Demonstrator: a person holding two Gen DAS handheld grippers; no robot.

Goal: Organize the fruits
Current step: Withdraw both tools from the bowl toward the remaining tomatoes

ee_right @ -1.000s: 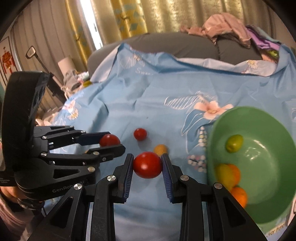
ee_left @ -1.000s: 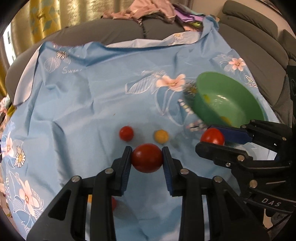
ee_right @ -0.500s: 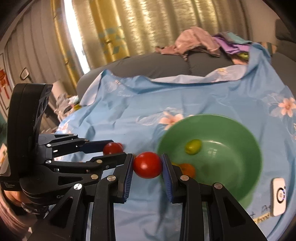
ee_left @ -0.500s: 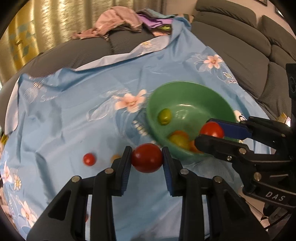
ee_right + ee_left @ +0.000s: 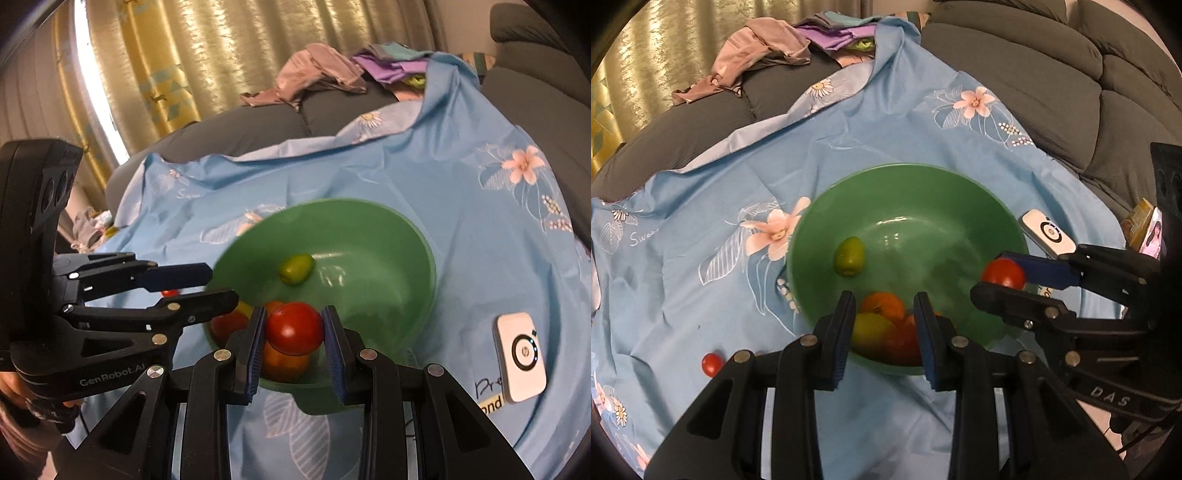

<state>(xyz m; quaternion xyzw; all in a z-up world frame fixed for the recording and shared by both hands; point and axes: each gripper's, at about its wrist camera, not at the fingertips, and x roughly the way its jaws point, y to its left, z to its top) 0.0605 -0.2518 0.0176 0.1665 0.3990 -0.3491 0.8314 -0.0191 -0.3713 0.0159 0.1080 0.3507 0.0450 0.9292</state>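
Where the left wrist camera looks down along its own fingers, the left claw (image 5: 884,295) hangs over the near rim of the green bowl (image 5: 923,206). Its pads stand apart and no fruit is pinched between them. Through the gap show fruits lying in the bowl: an orange fruit (image 5: 882,306), a yellow-green fruit (image 5: 871,328) and a blurred red one (image 5: 905,341) beside the right pad. A green fruit (image 5: 849,256) lies apart from them, farther in. To the right, the right claw (image 5: 991,275) is clenched on a red tomato (image 5: 1003,273) over the bowl's right edge. The bowl sits on a blue floral cloth (image 5: 701,288), where a small red tomato (image 5: 712,363) lies well left of the bowl and a white device (image 5: 1049,234) lies just beyond its right rim. Grey sofa cushions (image 5: 1052,74) rise behind.

In the right wrist view, the right claw (image 5: 293,314) grips the red tomato (image 5: 293,328) firmly between both pads, above the bowl's (image 5: 388,258) near edge and the orange fruit below. The green fruit (image 5: 295,269) rests near the bowl's middle. The left claw (image 5: 221,286) reaches in from the left over the rim, its tips apart with nothing between them. The white device (image 5: 521,369) lies on the cloth (image 5: 461,203) to the right.
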